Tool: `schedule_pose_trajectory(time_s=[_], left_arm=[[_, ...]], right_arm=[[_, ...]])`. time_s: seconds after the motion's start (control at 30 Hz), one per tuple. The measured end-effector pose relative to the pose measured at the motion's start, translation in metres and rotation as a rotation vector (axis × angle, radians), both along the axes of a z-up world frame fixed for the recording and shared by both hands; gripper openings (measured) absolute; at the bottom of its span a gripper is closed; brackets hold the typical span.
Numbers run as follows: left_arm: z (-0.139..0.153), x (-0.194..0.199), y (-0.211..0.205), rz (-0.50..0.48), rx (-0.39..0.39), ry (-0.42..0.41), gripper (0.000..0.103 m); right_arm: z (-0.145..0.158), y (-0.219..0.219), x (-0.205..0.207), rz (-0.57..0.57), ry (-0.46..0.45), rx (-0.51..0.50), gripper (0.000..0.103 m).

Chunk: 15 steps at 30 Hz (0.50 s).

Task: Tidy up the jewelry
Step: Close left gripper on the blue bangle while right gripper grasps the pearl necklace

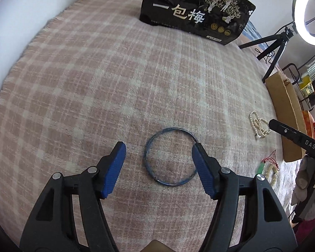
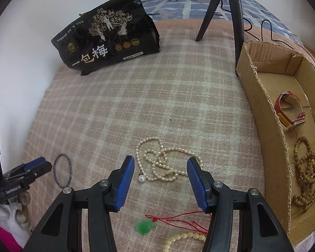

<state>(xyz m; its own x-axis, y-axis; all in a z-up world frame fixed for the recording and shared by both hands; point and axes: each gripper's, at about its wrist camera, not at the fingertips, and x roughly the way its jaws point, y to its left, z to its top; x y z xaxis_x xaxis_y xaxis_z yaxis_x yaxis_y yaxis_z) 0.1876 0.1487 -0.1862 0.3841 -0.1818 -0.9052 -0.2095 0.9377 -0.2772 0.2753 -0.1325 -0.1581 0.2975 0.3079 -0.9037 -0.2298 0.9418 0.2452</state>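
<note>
A thin blue bangle [image 1: 146,153] lies flat on the pink plaid blanket [image 1: 94,73]. My left gripper [image 1: 158,147] points down over it, open, with the ring between the blue pads and the right pad's tip over its right rim. In the right wrist view the bangle [image 2: 55,168] sits just right of the left gripper [image 2: 40,163]. My right gripper [image 2: 161,160] hangs open above a tangled white pearl necklace [image 2: 149,140], with nothing held. A green pendant on red cord [image 2: 145,226] and a cream bead bracelet [image 2: 184,237] lie nearer me.
At the right, a cardboard box [image 2: 262,96] holds a red watch [image 2: 289,109] and wooden bead strands [image 2: 308,168]. A black snack bag [image 2: 107,35] stands at the back. Tripod legs [image 2: 220,10] rest on the bed behind the box, under a ring light [image 1: 313,14].
</note>
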Motion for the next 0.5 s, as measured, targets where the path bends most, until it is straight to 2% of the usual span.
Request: schedule_pose_trajectory(time_s=[0.2, 0.3, 0.5], left_arm=[[-0.008, 0.001, -0.014, 0.014, -0.027, 0.003, 0.068], [-0.008, 0.001, -0.023, 0.005, -0.022, -0.006, 0.074], [-0.009, 0.003, -0.039, -0.014, 0.022, -0.008, 0.076]], right_arm=[[-0.003, 0.002, 0.001, 0.007, 0.007, -0.003, 0.055], [-0.006, 0.003, 0.001, 0.012, 0.012, -0.005, 0.054], [-0.011, 0.001, 0.004, 0.002, 0.027, 0.008, 0.051]])
